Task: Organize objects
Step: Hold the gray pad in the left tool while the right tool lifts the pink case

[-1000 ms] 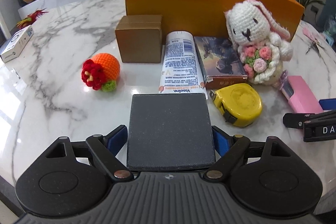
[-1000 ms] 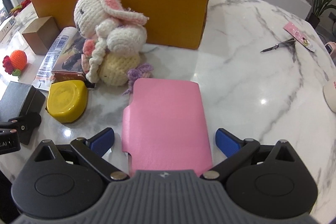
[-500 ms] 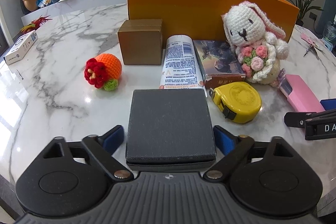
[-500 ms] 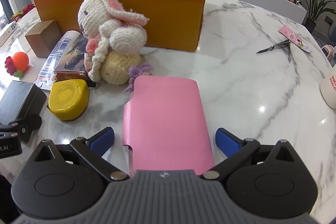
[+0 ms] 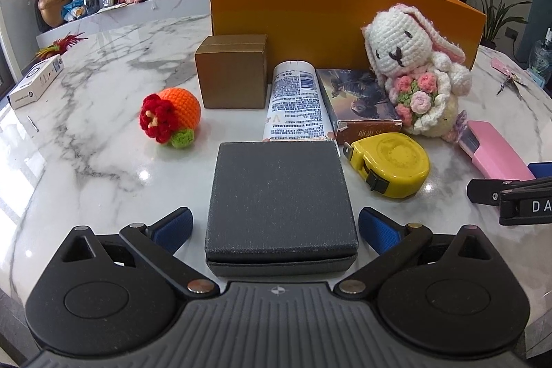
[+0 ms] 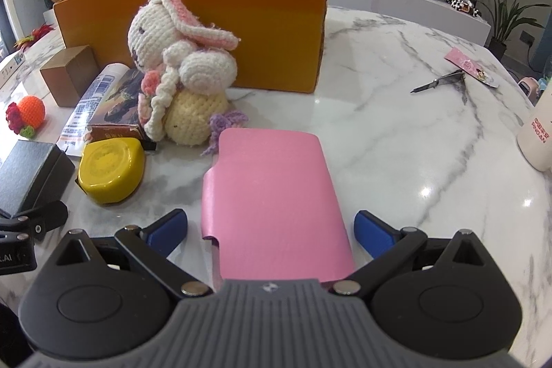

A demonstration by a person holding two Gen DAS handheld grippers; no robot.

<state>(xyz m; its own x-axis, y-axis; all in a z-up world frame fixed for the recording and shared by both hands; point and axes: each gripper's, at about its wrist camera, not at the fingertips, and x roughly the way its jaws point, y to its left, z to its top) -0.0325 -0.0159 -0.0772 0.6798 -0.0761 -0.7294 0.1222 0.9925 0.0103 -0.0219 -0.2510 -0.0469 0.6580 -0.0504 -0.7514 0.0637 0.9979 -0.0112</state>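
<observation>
A dark grey flat box (image 5: pixel 280 195) lies on the marble table between the open fingers of my left gripper (image 5: pixel 276 228); the blue pads stand apart from its sides. A pink case (image 6: pixel 274 206) lies between the open fingers of my right gripper (image 6: pixel 270 228), also untouched. Behind stand a yellow tape measure (image 5: pixel 391 162), a Vaseline tube (image 5: pixel 296 100), a picture box (image 5: pixel 360 102), a crochet bunny (image 5: pixel 412 68), a brown box (image 5: pixel 234 76) and a crochet orange (image 5: pixel 169 116). A big orange box (image 5: pixel 331 12) stands at the back.
A white carton (image 5: pixel 34 81) lies at the far left. Scissors (image 6: pixel 440 81) and a pink card (image 6: pixel 469 66) lie at the far right, with a white bottle (image 6: pixel 538 137) at the right edge. The table's rim curves close on both sides.
Both grippers have drawn back and tilted lower, so the table objects appear farther. Both stay open around the grey box and pink case, which have not moved.
</observation>
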